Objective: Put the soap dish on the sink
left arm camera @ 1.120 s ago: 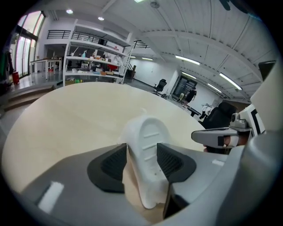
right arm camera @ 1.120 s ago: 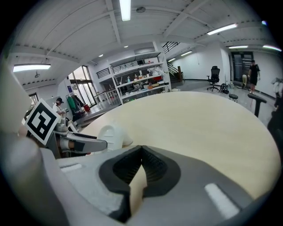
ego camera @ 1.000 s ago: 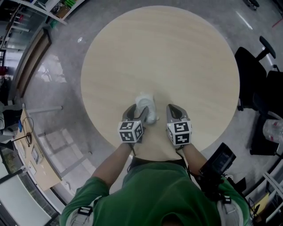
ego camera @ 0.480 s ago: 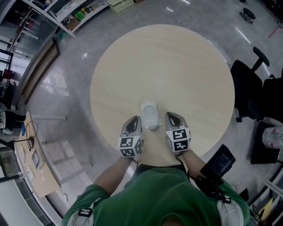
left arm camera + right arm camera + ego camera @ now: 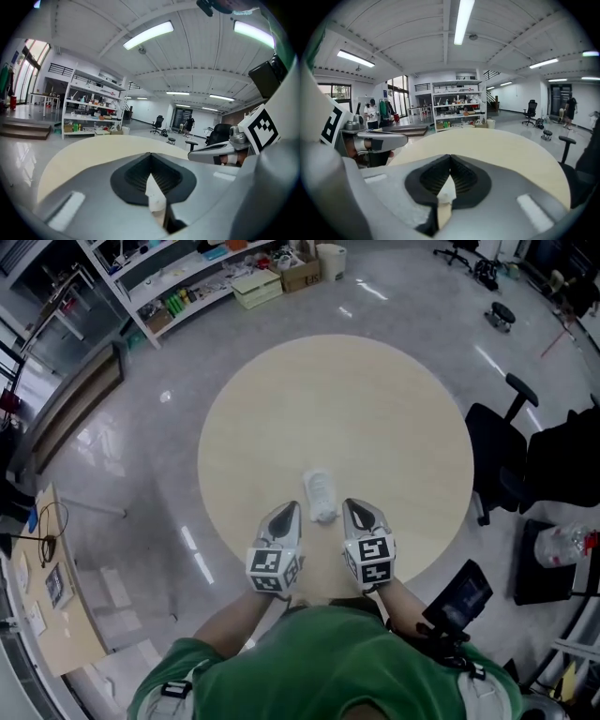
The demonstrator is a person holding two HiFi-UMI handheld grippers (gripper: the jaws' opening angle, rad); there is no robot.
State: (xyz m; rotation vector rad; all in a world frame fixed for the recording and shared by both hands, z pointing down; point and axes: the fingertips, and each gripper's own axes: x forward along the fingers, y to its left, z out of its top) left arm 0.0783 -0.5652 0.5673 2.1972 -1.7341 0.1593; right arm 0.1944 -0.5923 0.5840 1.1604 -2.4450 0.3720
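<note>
At my left, the left gripper point(image 5: 286, 512) hovers over the near edge of the round table point(image 5: 375, 409). Its jaws have just been closing and now meet tip to tip, and its own view point(image 5: 151, 161) shows nothing caught between them.

Just ahead of it and a little to the right, the soap dish point(image 5: 321, 495) lies flat on the tabletop in the gap between my two tools, touching neither. It is small, white and oblong, with its long axis running away from me. I judge it light and stiff, most likely plastic or glazed ware, though it shows too small for me to be sure. The surface looks smooth, so I expect it to slip under a shallow pinch, and it may chip if dropped. I would open one tool wide and take the dish across its narrow width at the middle. The pads should sit low on the two long rims so it cannot tip out, and I would carry it level.

Further right, the right gripper point(image 5: 356, 510) mirrors the left. Its jaws are pressed together and empty, as its own view point(image 5: 450, 161) confirms. Beyond the table's right edge stands an office chair point(image 5: 511, 460).

No sink shows in any view, so I judge the carry will be a long one.
</note>
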